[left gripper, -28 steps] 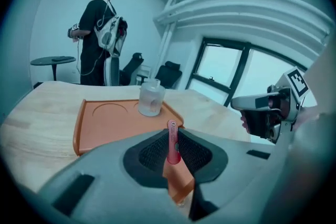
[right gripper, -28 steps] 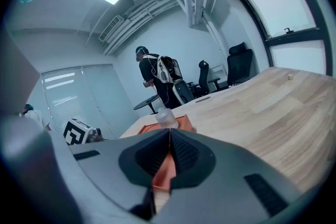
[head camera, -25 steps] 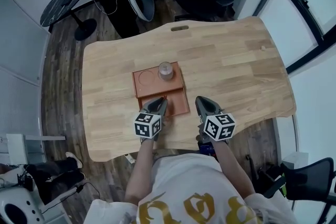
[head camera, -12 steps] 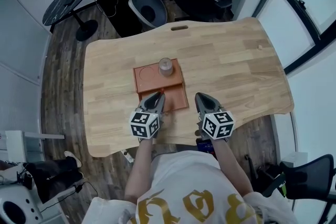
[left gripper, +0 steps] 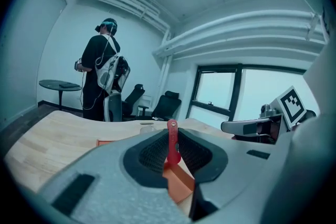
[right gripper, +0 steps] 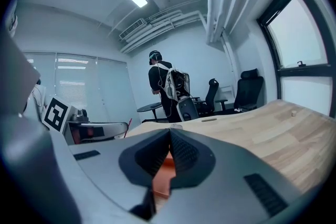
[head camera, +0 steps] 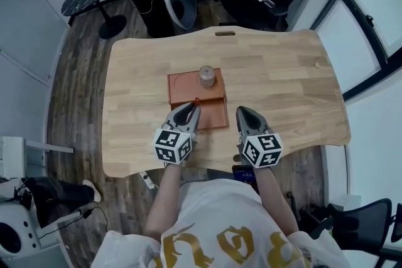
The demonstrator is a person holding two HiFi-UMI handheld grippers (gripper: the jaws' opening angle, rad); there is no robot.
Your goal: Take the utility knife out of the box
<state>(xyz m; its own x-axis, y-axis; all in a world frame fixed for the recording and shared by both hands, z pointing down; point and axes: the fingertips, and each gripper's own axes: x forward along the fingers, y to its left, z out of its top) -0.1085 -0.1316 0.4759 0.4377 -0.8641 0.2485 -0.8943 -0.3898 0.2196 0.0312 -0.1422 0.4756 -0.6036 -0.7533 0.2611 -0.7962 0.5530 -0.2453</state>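
Utility knife [left gripper: 171,141] stands upright between the jaws of the left gripper [head camera: 186,115], which are closed on its slim red body; a small round hole marks its top end. Since a second ago this gripper has risen and carries it above the near compartment of the orange box [head camera: 213,117]. Marks on the red body are too small to read. The right gripper [right gripper: 169,136] has come up too, its jaws pressed together on nothing, just beside the box over the table [head camera: 282,85]. A small jar [head camera: 206,75] sits in the box's far part.
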